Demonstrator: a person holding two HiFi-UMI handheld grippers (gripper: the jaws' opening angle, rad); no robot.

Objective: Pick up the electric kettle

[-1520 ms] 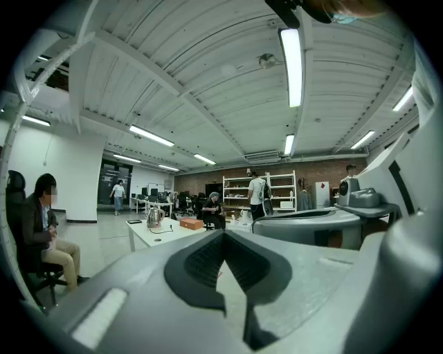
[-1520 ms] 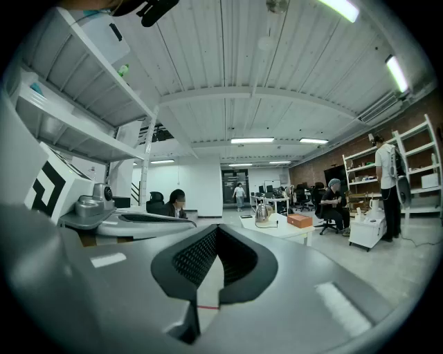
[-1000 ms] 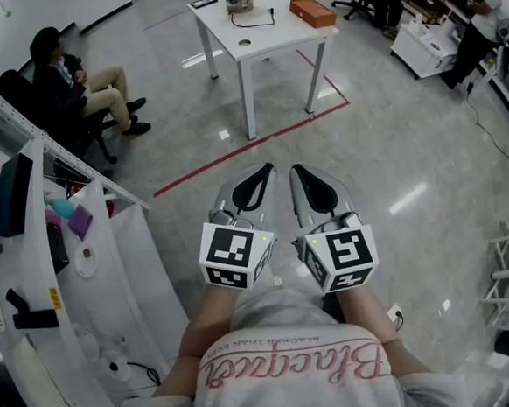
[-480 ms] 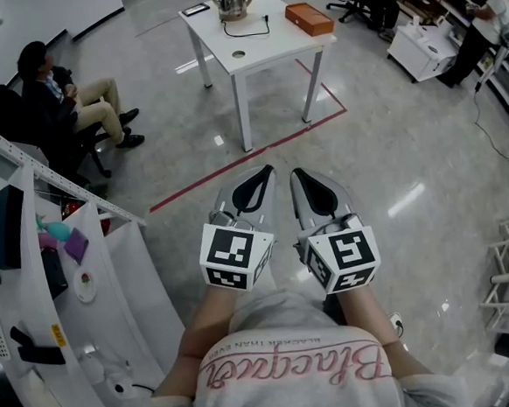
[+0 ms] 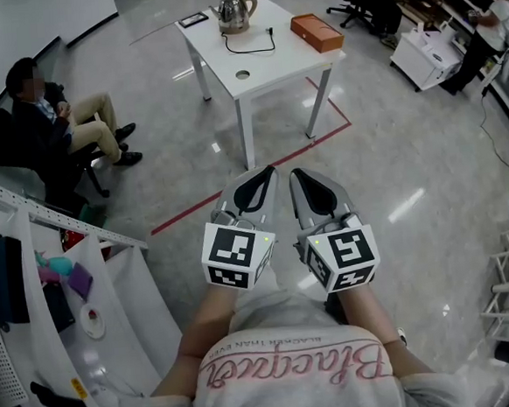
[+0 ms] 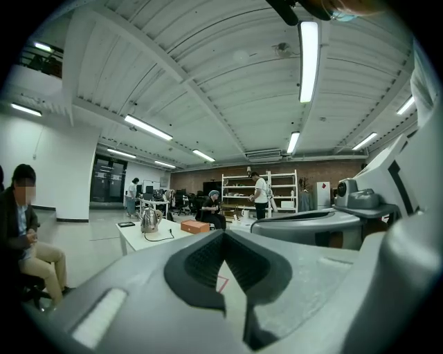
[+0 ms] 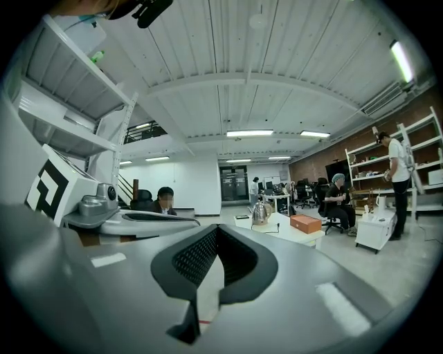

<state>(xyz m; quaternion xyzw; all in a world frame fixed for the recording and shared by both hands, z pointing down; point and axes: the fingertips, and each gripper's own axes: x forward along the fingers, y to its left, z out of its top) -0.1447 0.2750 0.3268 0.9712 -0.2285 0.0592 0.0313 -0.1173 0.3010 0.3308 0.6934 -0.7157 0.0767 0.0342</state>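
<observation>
While the kettle (image 5: 234, 10) stands on the tabletop (image 5: 270, 65) well ahead, I judge this the approach step. Fingers (image 6: 124, 290) of left gripper (image 5: 267, 168) and right gripper (image 5: 295, 170) are closed, holding nothing. Next: walk closer, then open one pair for the grasp.

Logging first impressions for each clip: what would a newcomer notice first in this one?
Two grey grippers with black-and-white marker cubes fill the head view's centre, the left gripper and right gripper side by side, jaws together, holding nothing. Far ahead, a shiny steel electric kettle stands on a white square table that also carries a flat orange box. A person in a dark jacket sits at left.
</observation>
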